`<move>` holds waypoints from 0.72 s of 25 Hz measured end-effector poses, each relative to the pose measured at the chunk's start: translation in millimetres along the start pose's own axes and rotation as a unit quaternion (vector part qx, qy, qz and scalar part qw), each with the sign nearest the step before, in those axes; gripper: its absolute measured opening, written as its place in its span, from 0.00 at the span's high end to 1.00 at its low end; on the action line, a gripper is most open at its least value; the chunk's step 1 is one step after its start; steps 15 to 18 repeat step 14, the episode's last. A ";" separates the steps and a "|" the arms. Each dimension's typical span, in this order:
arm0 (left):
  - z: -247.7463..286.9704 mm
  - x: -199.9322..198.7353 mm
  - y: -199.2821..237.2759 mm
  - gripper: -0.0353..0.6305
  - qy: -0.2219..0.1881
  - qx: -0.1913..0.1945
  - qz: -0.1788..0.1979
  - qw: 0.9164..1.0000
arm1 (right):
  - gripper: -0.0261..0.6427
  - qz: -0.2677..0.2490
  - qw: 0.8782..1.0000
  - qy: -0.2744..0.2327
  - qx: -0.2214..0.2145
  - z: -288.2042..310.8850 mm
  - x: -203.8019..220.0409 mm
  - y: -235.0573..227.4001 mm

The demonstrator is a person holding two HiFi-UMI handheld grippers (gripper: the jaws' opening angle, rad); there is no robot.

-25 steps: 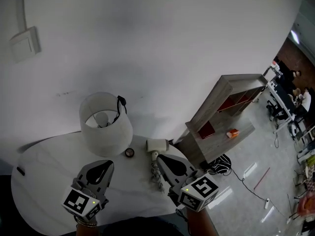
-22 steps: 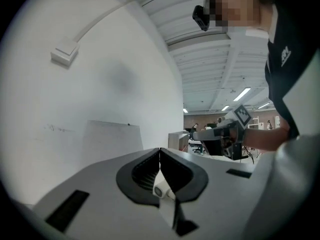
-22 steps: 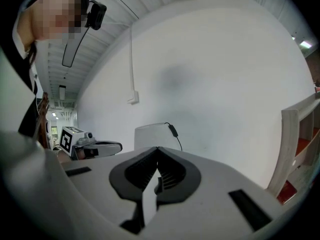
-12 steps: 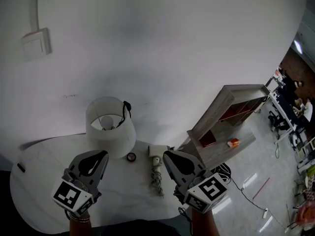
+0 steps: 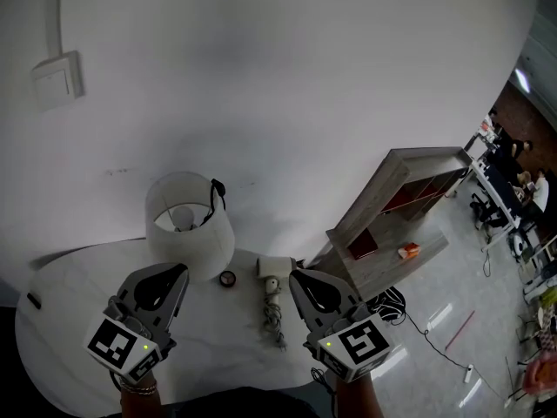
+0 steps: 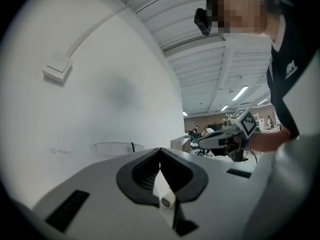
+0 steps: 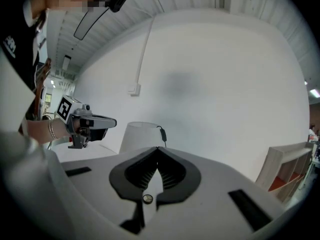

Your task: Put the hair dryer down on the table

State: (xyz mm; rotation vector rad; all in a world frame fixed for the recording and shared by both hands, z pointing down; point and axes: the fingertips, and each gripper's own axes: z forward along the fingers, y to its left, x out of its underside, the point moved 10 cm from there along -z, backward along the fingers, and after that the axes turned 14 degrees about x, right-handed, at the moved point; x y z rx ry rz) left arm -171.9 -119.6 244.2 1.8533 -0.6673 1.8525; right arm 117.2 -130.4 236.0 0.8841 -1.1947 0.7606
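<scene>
I hold my left gripper and my right gripper up side by side, a little apart. Both point away from me. Each has its jaws pressed together, with nothing between them.

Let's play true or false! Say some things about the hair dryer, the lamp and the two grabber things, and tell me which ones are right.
1. The hair dryer lies on the white table. True.
2. The right gripper is holding the hair dryer. False: its jaws are together with nothing between them, and the dryer lies on the table apart from it.
3. In the head view, the lamp stands on the table to the left of the hair dryer. True.
4. The left gripper is wide open. False: its jaws are shut and empty.
5. The wooden shelf stands on the table. False: it stands on the floor beside the table.
</scene>
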 end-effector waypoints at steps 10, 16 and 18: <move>5.4 5.2 -7.4 0.92 -0.009 0.007 -0.018 1.000 | 0.93 0.009 1.000 0.005 0.009 -11.4 2.8 -5.5; 4.7 8.7 -12.4 0.92 -0.006 0.017 -0.009 1.000 | 0.93 0.022 1.000 0.004 0.014 -15.1 3.0 -7.9; 4.7 8.7 -12.4 0.92 -0.006 0.017 -0.009 1.000 | 0.93 0.022 1.000 0.004 0.014 -15.1 3.0 -7.9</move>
